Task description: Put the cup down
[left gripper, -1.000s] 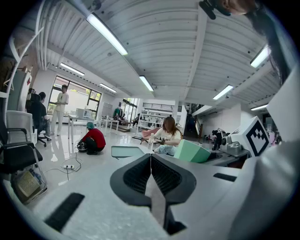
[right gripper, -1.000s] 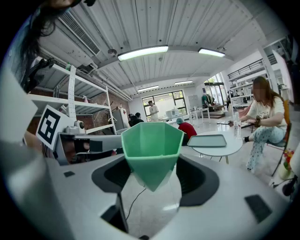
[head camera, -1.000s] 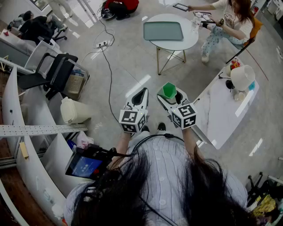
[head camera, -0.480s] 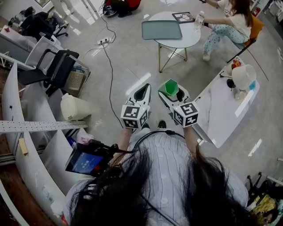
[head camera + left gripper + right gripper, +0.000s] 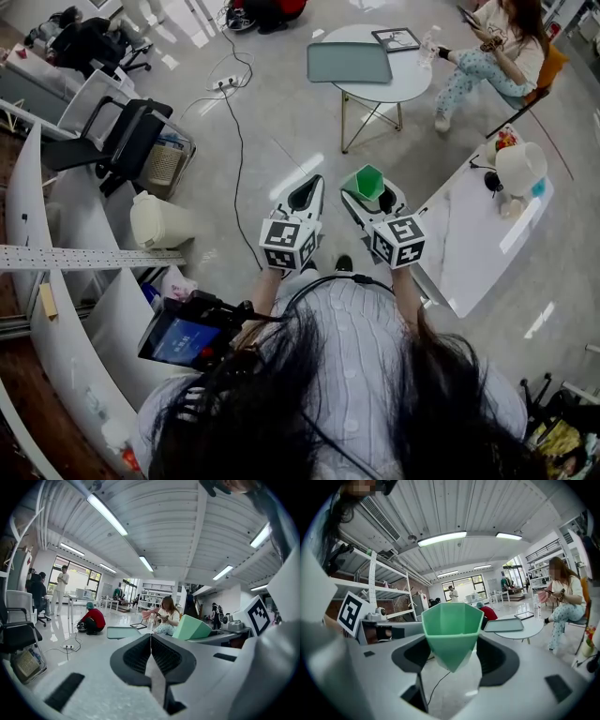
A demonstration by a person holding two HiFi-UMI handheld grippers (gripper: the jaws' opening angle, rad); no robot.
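Note:
A green faceted cup sits between the jaws of my right gripper, held in the air above the grey floor, rim upward. In the right gripper view the cup fills the gap between the black pads, and the right gripper is shut on its tapered lower part. My left gripper hangs just to the left of it, level with it. Its jaws meet with nothing between them in the left gripper view, where the cup shows to the right.
A round white table with a grey-green tray stands ahead, a seated person beside it. A long white table is close on the right. A black chair, a white bin and a floor cable lie left.
Both grippers and the cup have drifted slightly up and to the right in the head view. The seated person has drawn the arm back from the round table.

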